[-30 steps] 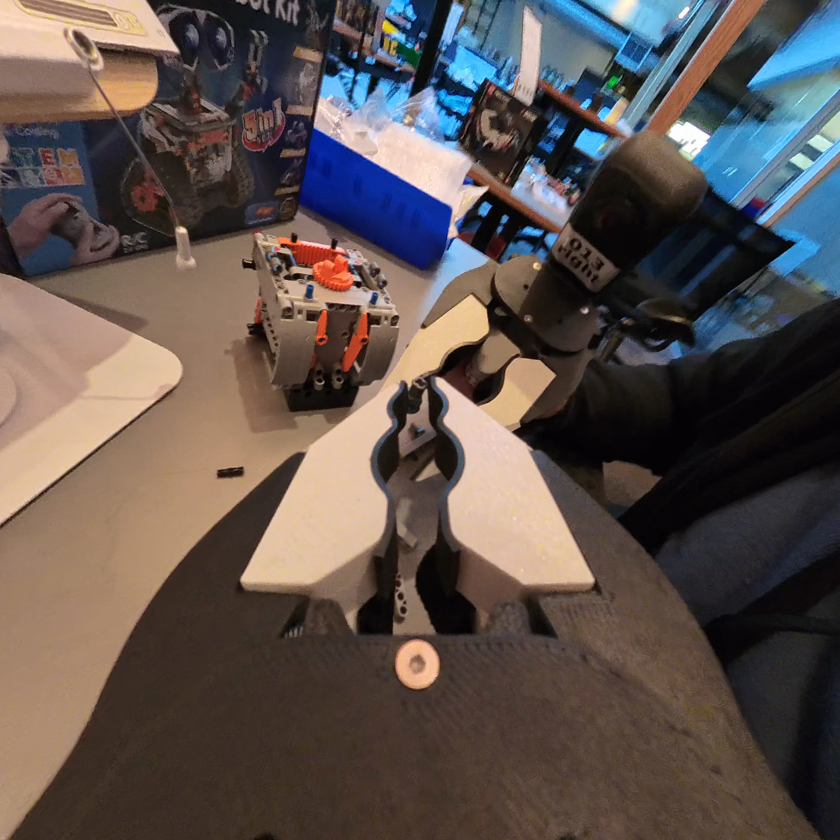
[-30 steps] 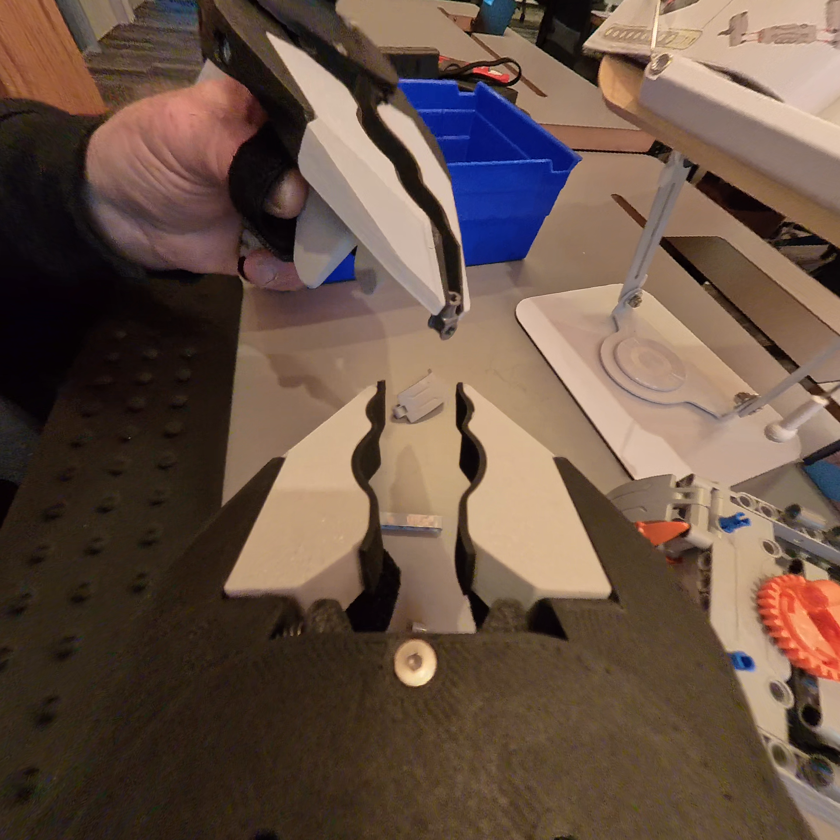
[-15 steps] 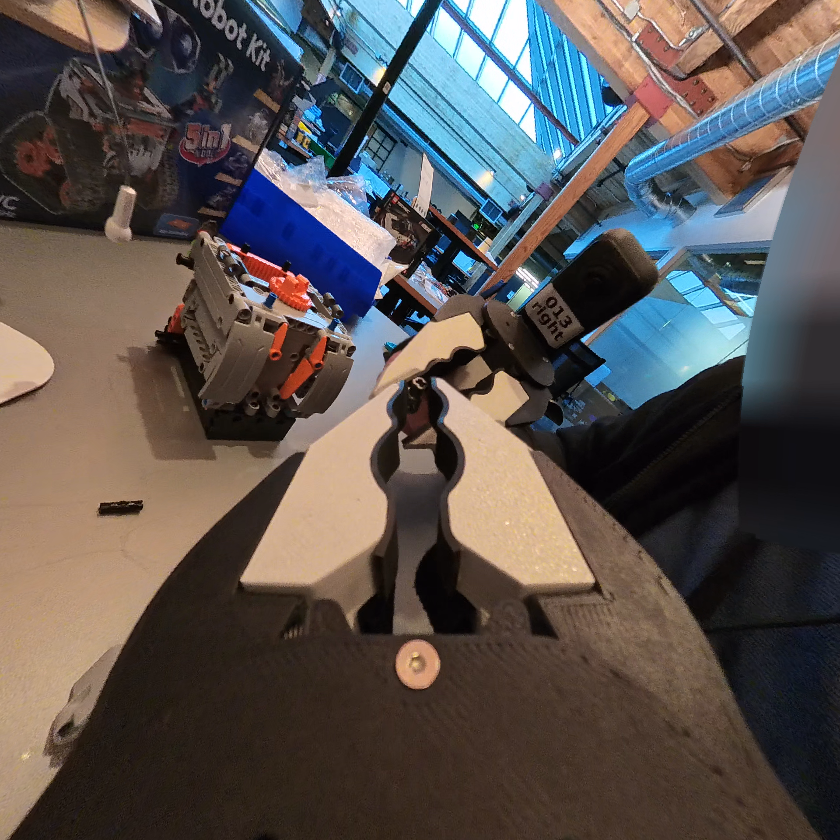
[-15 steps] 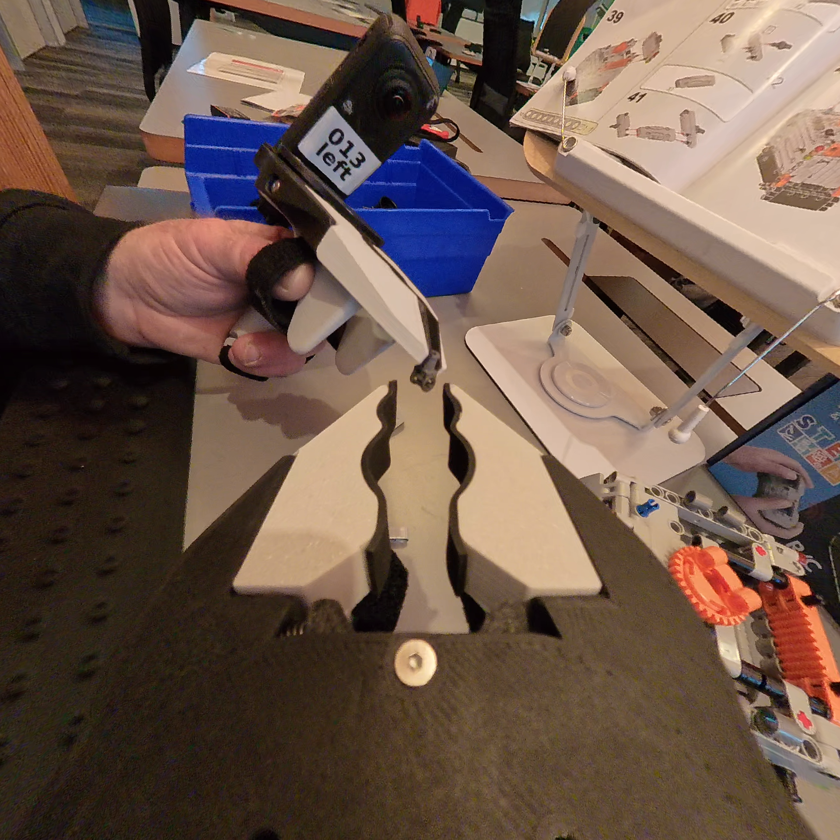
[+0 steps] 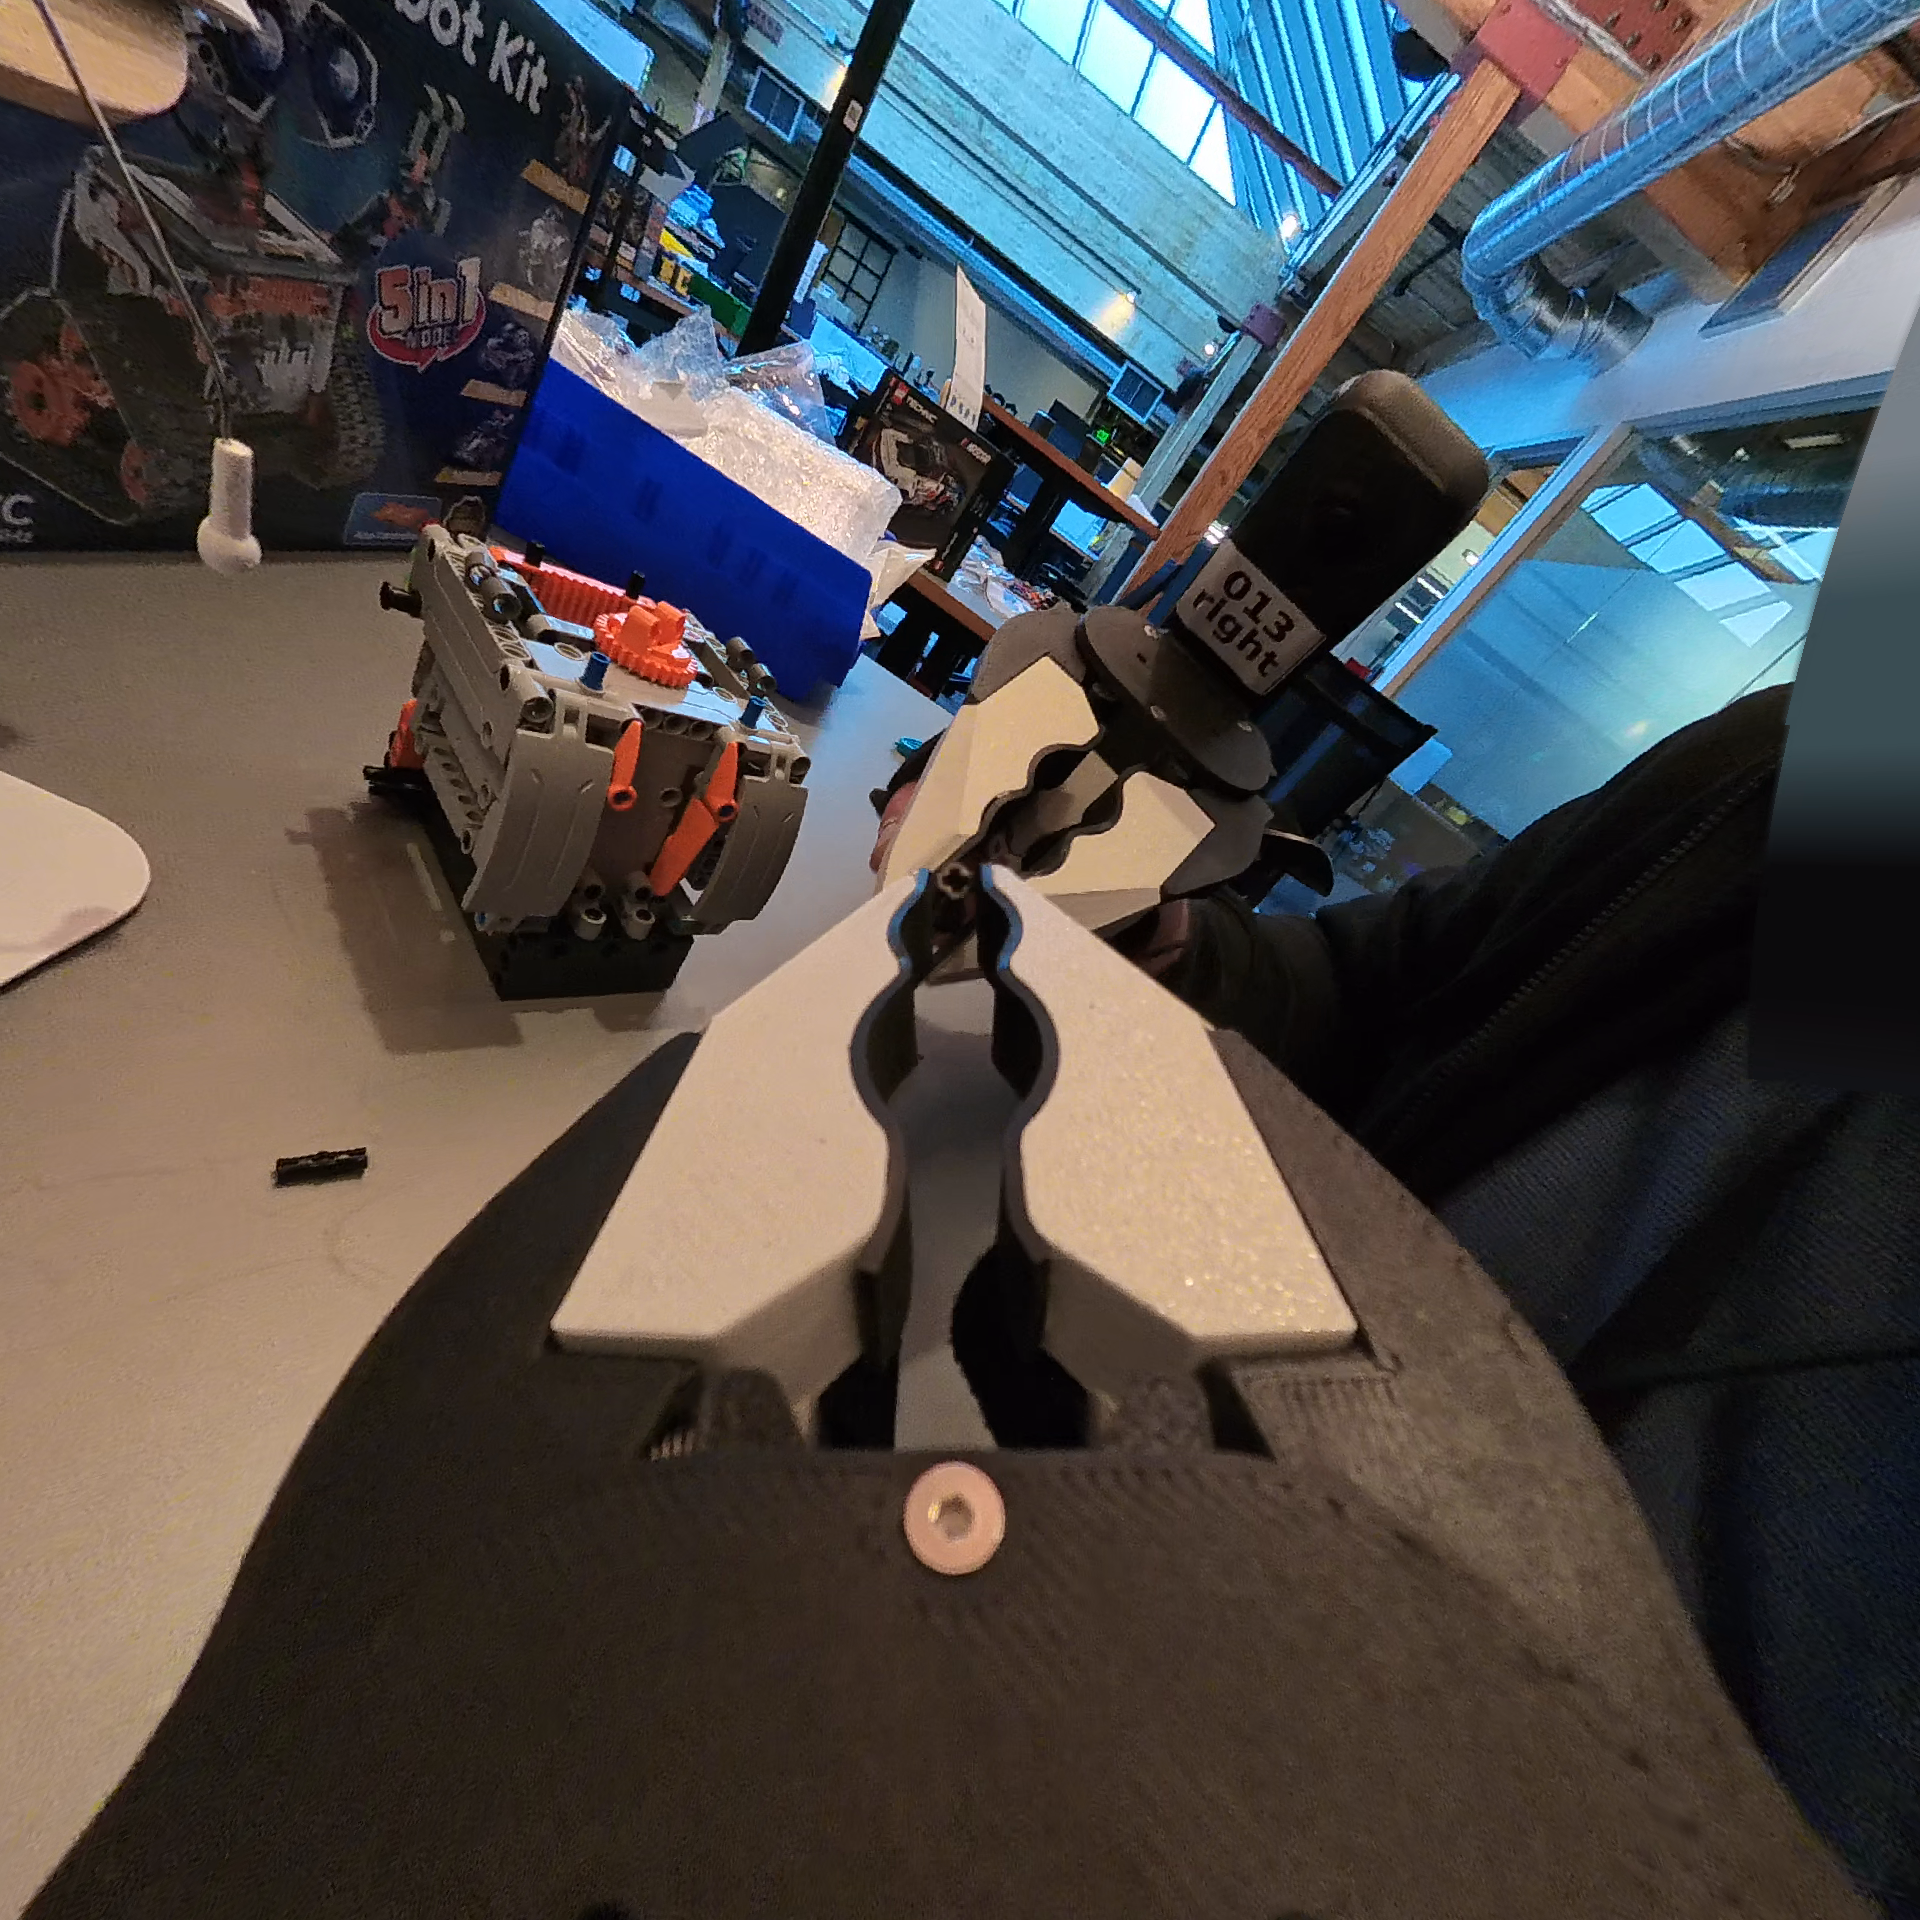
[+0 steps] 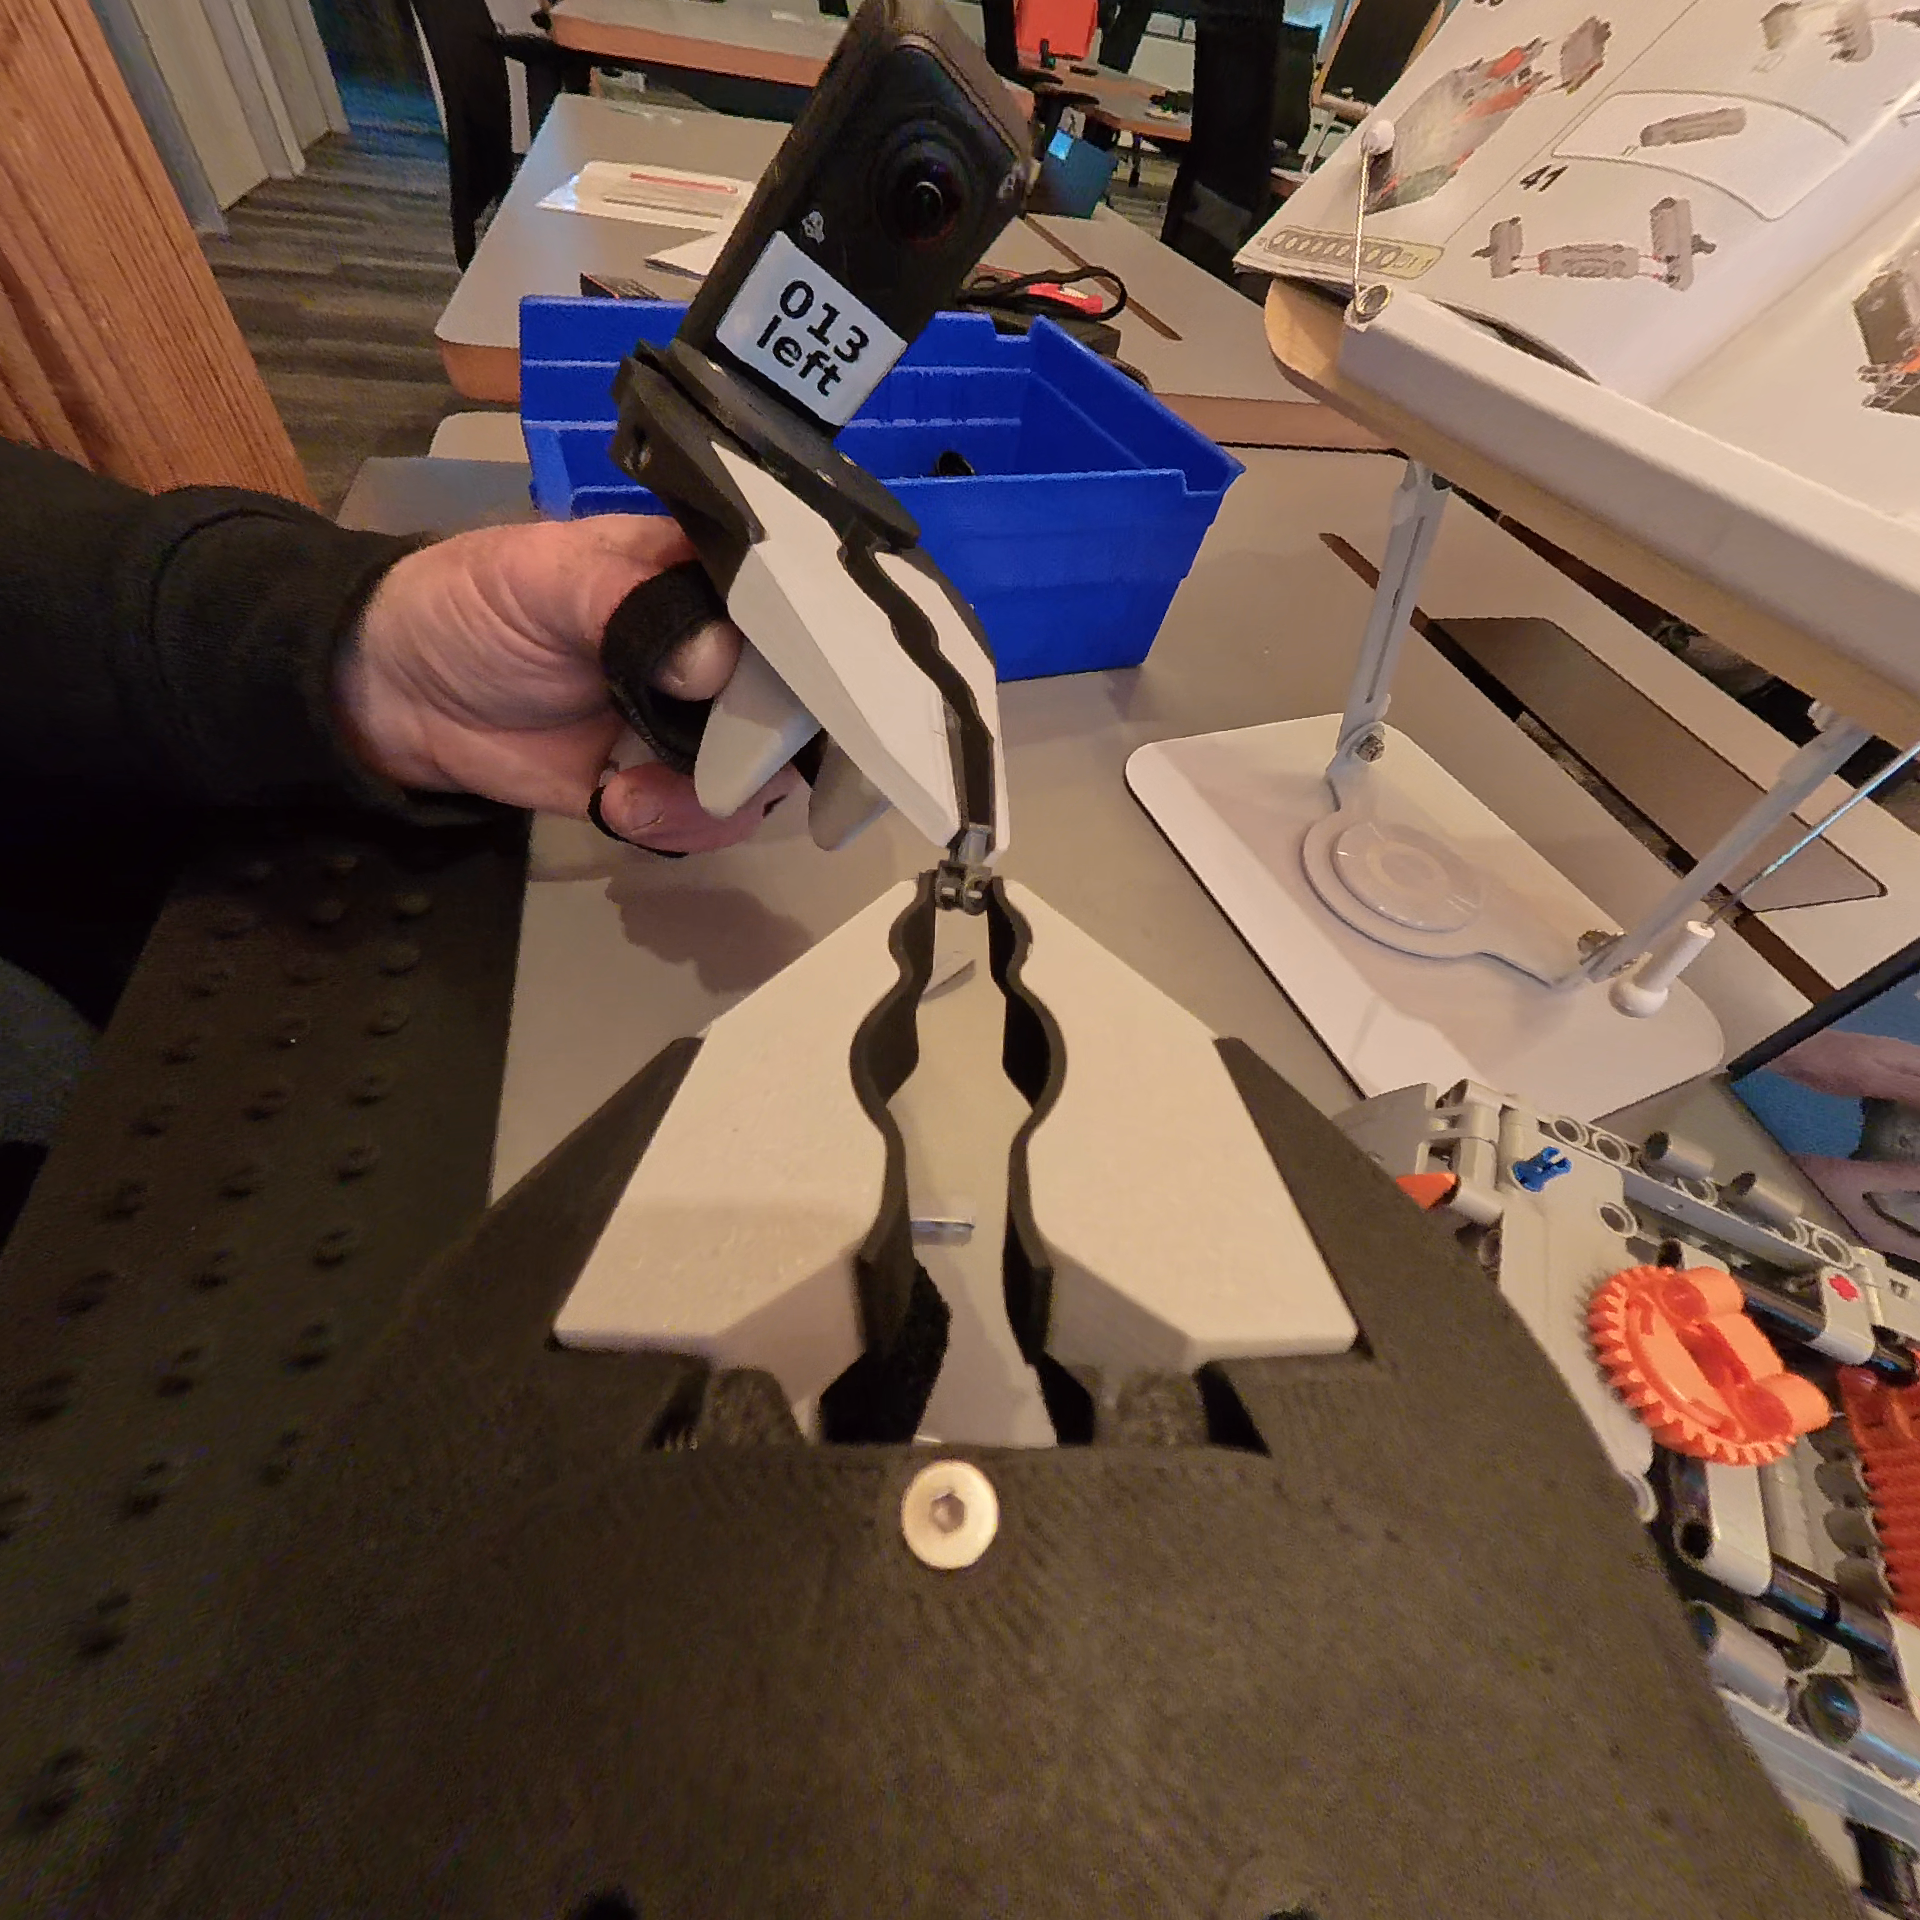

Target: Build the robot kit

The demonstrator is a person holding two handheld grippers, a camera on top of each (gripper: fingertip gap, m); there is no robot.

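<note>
Above the grey surface [image 6: 1143, 665], just in front of you, your two grippers meet tip to tip around one small dark grey plastic connector piece [image 6: 964, 885]. Your left gripper [image 5: 951, 883] has its white fingers drawn close together at the tips and pinches the piece there; in the right wrist view it comes down from the upper left, held by your hand [image 6: 520, 665] in a black sleeve, with the piece hanging from its tips. Your right gripper [image 6: 961, 894] is also narrowed, and its fingertips close on the lower end of the same piece, so both grippers grip it at once, above the surface and touching nothing else.

To the left gripper's left, well apart from the piece, the grey, black and orange toy brick model with an orange gear on top [image 5: 592, 769] stands on the surface. A short black pin [image 5: 320, 1165] lies alone nearer you, to the left. A blue plastic bin [image 6: 1039, 520] sits behind the left gripper. The white stand with a flat base [image 6: 1403, 883] holds an open instruction booklet [image 6: 1662, 208] on the right.
</note>
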